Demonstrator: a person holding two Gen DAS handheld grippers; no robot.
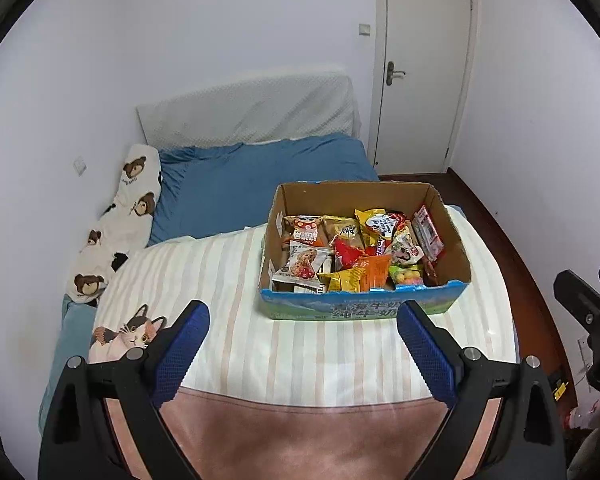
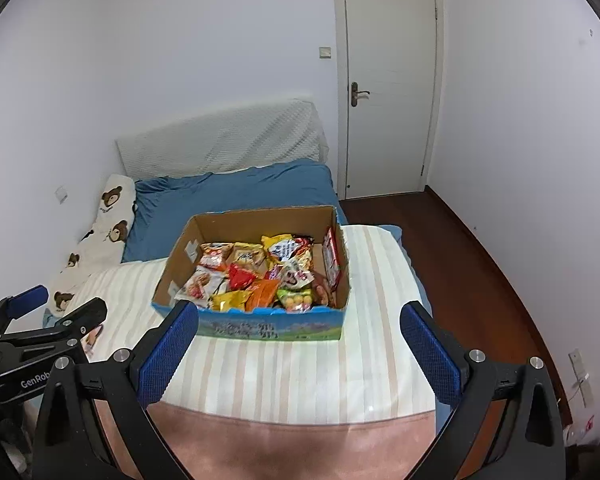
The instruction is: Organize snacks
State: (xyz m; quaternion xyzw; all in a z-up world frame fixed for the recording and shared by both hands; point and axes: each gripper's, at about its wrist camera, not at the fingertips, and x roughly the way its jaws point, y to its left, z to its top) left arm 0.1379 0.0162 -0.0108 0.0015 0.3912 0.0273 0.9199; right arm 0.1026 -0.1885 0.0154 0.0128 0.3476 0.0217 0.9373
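Ahead, we see the cardboard box of snack packets sitting on the striped blanket on the bed. Our left gripper and right gripper hover with fingers wide and holding nothing; nothing stands between them and the box.

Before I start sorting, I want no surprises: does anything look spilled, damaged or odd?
Nothing has spilled: the snack packets sit jumbled inside the cardboard box on the striped blanket. The box's top flaps look torn off, leaving ragged edges. Both tools are open and empty.
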